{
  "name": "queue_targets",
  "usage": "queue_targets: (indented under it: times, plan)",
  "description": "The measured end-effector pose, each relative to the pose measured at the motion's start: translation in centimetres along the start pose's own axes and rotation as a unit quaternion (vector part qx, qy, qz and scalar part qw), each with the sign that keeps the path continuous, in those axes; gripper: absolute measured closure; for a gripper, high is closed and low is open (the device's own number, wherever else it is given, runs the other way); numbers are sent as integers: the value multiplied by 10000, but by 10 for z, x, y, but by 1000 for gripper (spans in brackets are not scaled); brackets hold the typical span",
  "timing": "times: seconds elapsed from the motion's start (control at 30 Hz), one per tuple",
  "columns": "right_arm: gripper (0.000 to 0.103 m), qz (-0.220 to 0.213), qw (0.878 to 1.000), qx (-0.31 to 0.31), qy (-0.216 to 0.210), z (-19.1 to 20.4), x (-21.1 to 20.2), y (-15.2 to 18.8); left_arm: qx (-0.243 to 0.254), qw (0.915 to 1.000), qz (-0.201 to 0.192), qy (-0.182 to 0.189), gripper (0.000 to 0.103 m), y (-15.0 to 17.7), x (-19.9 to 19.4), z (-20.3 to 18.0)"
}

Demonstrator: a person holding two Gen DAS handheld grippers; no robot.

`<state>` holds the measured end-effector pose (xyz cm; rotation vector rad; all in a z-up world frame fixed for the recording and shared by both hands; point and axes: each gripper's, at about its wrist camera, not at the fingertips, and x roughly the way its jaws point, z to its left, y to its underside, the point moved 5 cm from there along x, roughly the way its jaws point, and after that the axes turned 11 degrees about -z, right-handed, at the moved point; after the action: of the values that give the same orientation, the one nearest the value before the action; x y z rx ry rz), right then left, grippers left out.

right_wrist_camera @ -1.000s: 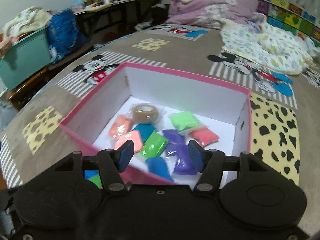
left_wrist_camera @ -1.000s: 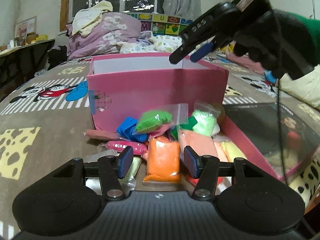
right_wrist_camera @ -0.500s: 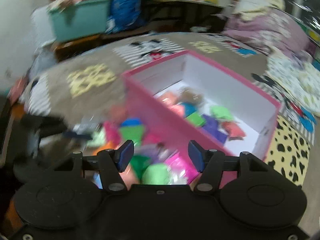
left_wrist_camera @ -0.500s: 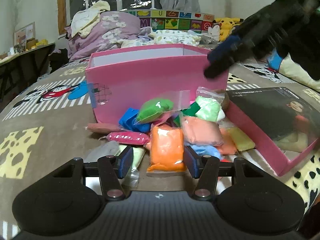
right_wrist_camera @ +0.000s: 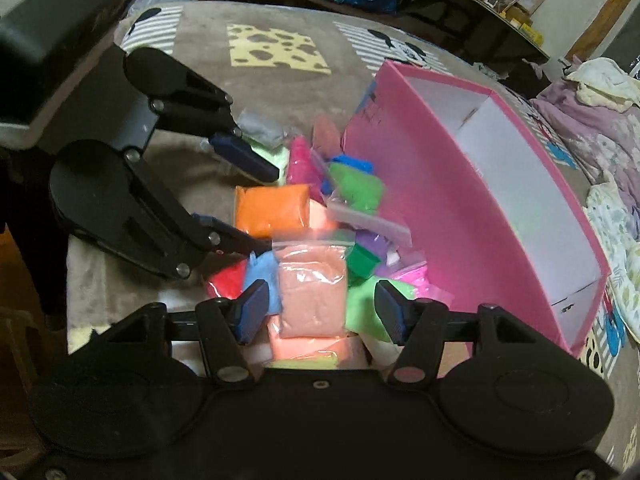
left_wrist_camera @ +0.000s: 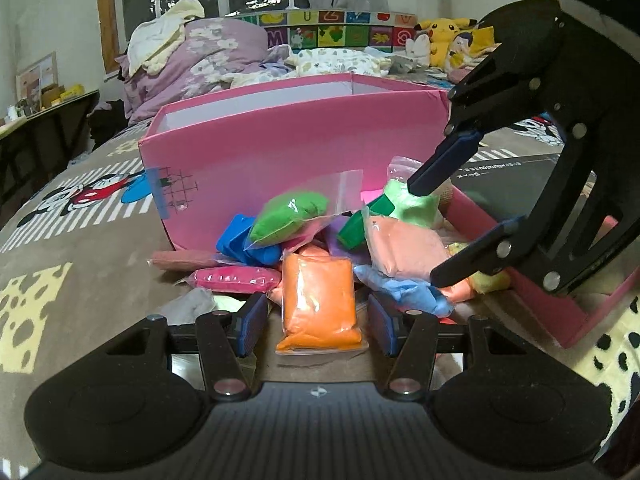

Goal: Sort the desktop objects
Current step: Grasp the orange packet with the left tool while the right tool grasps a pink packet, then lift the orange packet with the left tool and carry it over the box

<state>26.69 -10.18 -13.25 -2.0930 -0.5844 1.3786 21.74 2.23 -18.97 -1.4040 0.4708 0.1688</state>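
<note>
Now right gripper [right_wrist_camera: 318, 310], away from the pink box [right_wrist_camera: 460, 216], hangs wide open, empty, over peach clay bag [right_wrist_camera: 312, 296]; left gripper [left_wrist_camera: 316, 322] likewise open, empty, at orange bag [left_wrist_camera: 318, 300] — next pick pending.

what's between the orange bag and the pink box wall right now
In the left wrist view, a green clay bag lies atop a blue bag, between the orange bag and the pink box wall. The right wrist view shows the same.

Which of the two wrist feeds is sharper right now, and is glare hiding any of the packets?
Left wrist view: sharp; window reflections far back; light sheen on the orange packet, colour still readable. Right wrist view: softer, slightly smeared, especially around the left gripper and the pink box; the peach packet reads fine. Both bend straight lines at the edges.
</note>
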Motion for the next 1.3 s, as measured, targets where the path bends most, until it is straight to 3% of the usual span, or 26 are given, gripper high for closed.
queue_targets:
  times: [0.5, 0.53, 0.63, 0.7, 1.13, 1.3]
  plan:
    - [45, -1, 10000, -64, -72, 9, 14, 6, 374, 9991, 101, -193, 51, -2, 8, -5]
    - [45, -3, 9999, -33, -95, 8, 14, 7, 371, 9991, 125, -164, 55, -1, 9, -5]
    - [58, 55, 9998, 79, -189, 7, 13, 7, 424, 9989, 185, -84, 63, 0, 10, -8]
    - [62, 127, 9996, 73, -223, 7, 12, 8, 445, 9988, 181, -51, 65, -1, 8, -9]
    - [62, 128, 9997, 190, -130, 10, 2, 20, -191, 9997, 113, 88, 66, -8, -13, 0]
    - [63, 78, 9995, 234, -183, 10, -5, 17, -303, 9995, 5, -51, 66, -17, -25, 3]
